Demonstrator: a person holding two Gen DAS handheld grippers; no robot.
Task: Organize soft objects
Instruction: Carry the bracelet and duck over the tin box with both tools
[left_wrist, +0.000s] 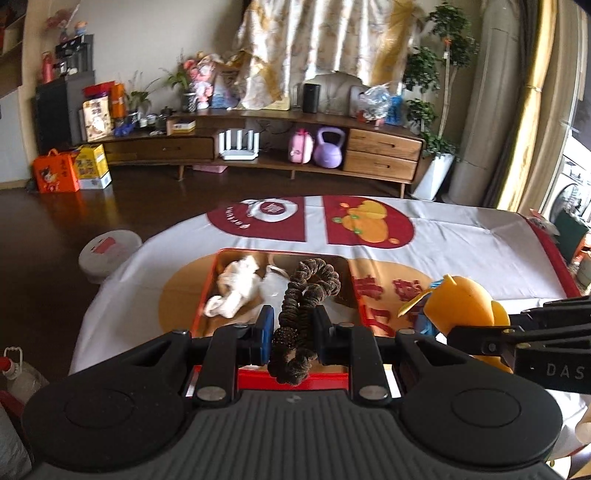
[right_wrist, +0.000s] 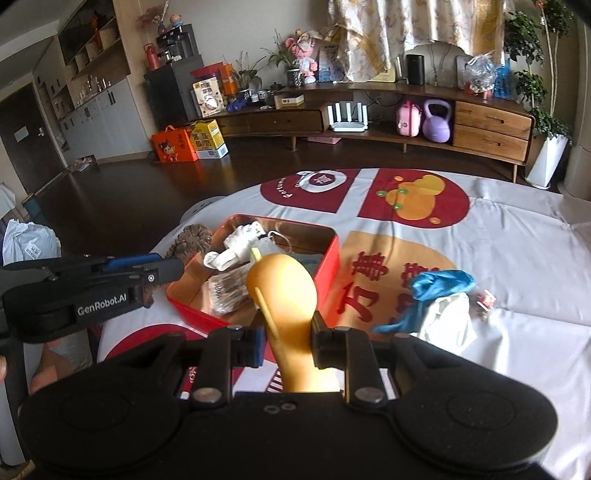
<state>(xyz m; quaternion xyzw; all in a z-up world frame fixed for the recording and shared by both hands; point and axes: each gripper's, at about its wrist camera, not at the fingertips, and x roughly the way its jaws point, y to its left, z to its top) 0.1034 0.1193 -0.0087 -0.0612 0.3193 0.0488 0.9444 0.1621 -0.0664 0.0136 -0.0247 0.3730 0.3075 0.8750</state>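
My left gripper is shut on a brown scrunchie and holds it over the near edge of the red tin box. The box holds a white sock and a white mask. My right gripper is shut on a yellow soft toy, held above the table just right of the box. The toy also shows at the right of the left wrist view. The left gripper and scrunchie appear at the left of the right wrist view.
A blue cloth and a white cloth lie on the tablecloth right of the box. A packet lies inside the box. A white round bin stands on the floor left of the table.
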